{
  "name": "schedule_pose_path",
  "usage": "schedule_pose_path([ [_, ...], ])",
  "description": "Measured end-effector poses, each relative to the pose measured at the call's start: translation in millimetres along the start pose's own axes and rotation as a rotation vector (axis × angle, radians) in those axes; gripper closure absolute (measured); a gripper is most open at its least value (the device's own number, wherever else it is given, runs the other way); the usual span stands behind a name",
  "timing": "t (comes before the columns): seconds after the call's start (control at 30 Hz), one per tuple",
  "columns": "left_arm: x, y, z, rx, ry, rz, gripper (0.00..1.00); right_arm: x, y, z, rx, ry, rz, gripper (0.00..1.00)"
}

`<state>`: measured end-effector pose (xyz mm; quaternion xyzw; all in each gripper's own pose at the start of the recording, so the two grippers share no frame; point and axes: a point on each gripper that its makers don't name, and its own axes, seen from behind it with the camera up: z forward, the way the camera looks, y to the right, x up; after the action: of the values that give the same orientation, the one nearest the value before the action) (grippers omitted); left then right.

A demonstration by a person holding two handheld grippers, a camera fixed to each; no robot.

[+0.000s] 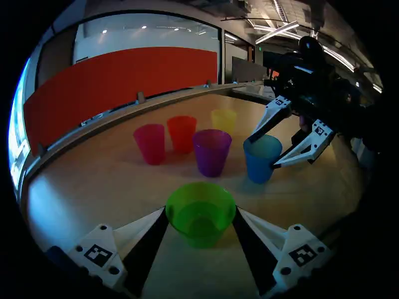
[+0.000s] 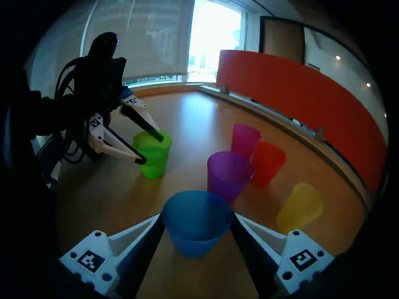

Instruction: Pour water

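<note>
A green cup [image 1: 200,202] stands on the wooden table [image 1: 99,184] close in front, and my left gripper [image 1: 199,219] is shut on it, one finger pressing each side. From the right gripper view the same green cup [image 2: 153,154] sits at the left with the left gripper [image 2: 152,148] around it. A blue cup [image 2: 197,219] is held between the fingers of my right gripper [image 2: 197,226], which is shut on it. In the left gripper view the blue cup [image 1: 262,158] stands at the right with the right gripper [image 1: 263,152] clasping it. Both cups are upright.
Between the two held cups stand a purple cup [image 1: 212,151], a pink cup [image 1: 150,143], an orange cup [image 1: 181,133] and a yellow cup [image 1: 224,120]. A red partition wall [image 1: 119,82] runs along the table's far edge. The person's dark sleeve [image 2: 30,119] shows at the left.
</note>
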<state>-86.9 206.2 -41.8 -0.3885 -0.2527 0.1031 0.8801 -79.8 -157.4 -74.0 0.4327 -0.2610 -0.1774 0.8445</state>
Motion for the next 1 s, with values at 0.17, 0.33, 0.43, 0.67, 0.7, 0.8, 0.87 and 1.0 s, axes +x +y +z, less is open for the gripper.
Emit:
schedule_pose_path([
  [0.17, -0.7, -1.0, -0.5, 0.000, -0.001, -0.009, 0.13, -1.9, -0.7, -2.0, -0.004, -0.001, -0.005, 0.05],
  [0.33, -1.5, -1.0, -1.1, -0.002, 0.002, -0.015, 0.13, -4.1, -1.1, -4.0, -0.010, -0.001, -0.007, 0.05],
  [0.43, -1.8, -0.8, -1.1, -0.001, 0.003, -0.014, 0.13, -5.8, -1.2, -5.5, -0.014, -0.002, -0.006, 0.05],
  [0.67, -3.3, 0.1, -1.2, -0.002, 0.003, -0.010, 0.12, -14.9, -2.7, -8.8, -0.019, -0.016, -0.015, 0.04],
  [0.7, -3.5, 0.2, -1.1, -0.003, 0.002, -0.011, 0.12, -16.2, -2.9, -9.1, -0.020, -0.018, -0.016, 0.04],
  [0.8, -5.9, -0.2, -1.5, -0.005, -0.004, -0.016, 0.12, -18.2, -3.1, -10.4, -0.024, -0.021, -0.014, 0.04],
  [0.87, -8.8, -0.3, -0.9, -0.006, -0.012, -0.020, 0.10, -20.0, -3.8, -11.6, -0.026, -0.023, -0.013, 0.04],
  [1.0, -11.2, -1.8, -1.3, 0.000, -0.014, -0.024, 0.10, -25.4, -4.2, -13.8, -0.034, -0.033, -0.013, 0.03],
])
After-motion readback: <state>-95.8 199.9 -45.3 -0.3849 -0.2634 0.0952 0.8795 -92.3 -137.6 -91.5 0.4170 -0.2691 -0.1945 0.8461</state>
